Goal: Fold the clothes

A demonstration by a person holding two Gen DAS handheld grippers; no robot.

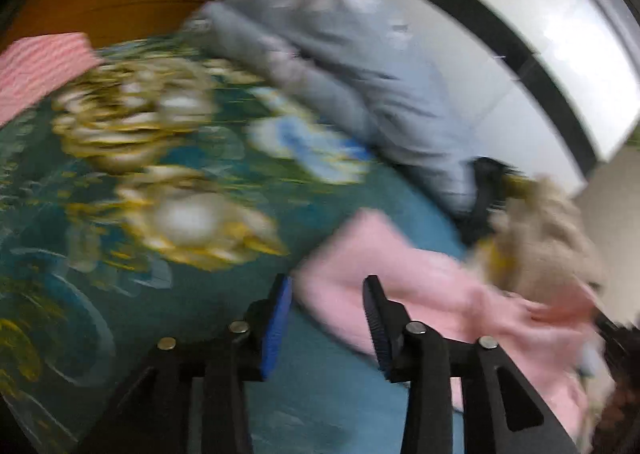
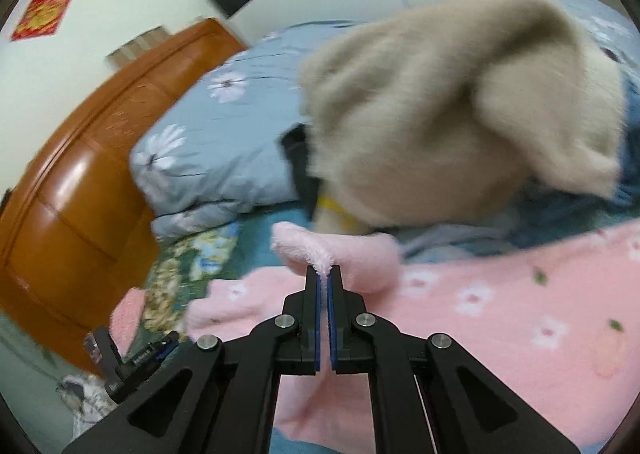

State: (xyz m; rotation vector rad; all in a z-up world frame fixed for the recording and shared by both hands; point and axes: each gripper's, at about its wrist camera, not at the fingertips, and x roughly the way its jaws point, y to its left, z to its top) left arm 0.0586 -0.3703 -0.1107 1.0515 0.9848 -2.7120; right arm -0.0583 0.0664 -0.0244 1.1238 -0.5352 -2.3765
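A pink fleece garment (image 2: 500,294) with small flowers lies on the bed. My right gripper (image 2: 323,274) is shut on a folded edge of the pink garment and holds it lifted. A beige fuzzy garment (image 2: 460,102) lies heaped behind it. In the left wrist view the pink garment (image 1: 420,294) lies at the lower right and the beige garment (image 1: 548,238) beyond it. My left gripper (image 1: 328,286) is open and empty, its jaws apart above the teal floral bedsheet (image 1: 160,182), just left of the pink cloth's edge.
A folded light-blue floral quilt (image 2: 208,134) lies at the bed's head, also in the left wrist view (image 1: 340,54). A wooden headboard (image 2: 80,174) stands behind it. A pink striped cloth (image 1: 36,66) lies far left. The left gripper (image 2: 128,358) shows at lower left.
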